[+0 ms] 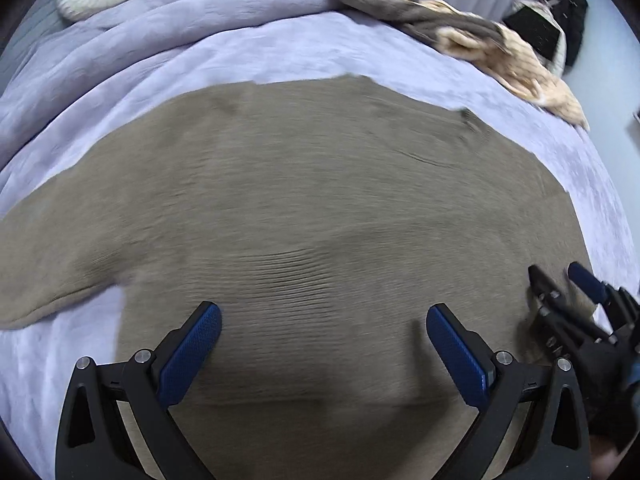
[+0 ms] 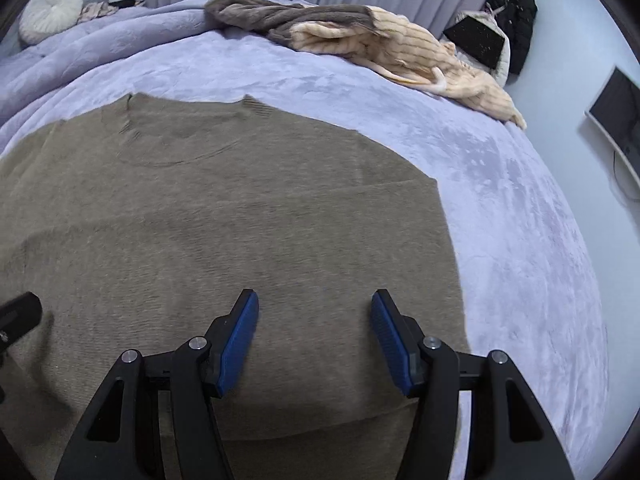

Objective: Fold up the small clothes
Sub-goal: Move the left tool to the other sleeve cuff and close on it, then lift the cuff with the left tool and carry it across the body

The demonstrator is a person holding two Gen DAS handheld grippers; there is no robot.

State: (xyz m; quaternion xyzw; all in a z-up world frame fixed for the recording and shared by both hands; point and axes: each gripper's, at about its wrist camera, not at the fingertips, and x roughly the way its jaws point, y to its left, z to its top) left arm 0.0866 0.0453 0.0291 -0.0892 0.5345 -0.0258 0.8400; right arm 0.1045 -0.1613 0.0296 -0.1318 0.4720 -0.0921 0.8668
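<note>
A brown knitted sweater [image 2: 224,220] lies spread flat on the lavender bed [image 2: 520,260], neckline away from the person. On its right side the edge looks straight, as if that sleeve is already turned in, though I cannot be sure; on its left a sleeve [image 1: 52,280] reaches out across the cover, not folded in. So the folding seems barely begun: the left sleeve, the body folds and the final tidy stack are all left to do. The left gripper [image 1: 324,344] hovers over the lower body of the sweater with its jaws wide apart and nothing between them. The right gripper [image 2: 316,336] hangs over the sweater's lower right part, jaws parted about halfway, also empty. Further garments [image 2: 360,36] lie heaped at the far edge of the bed, waiting
</note>
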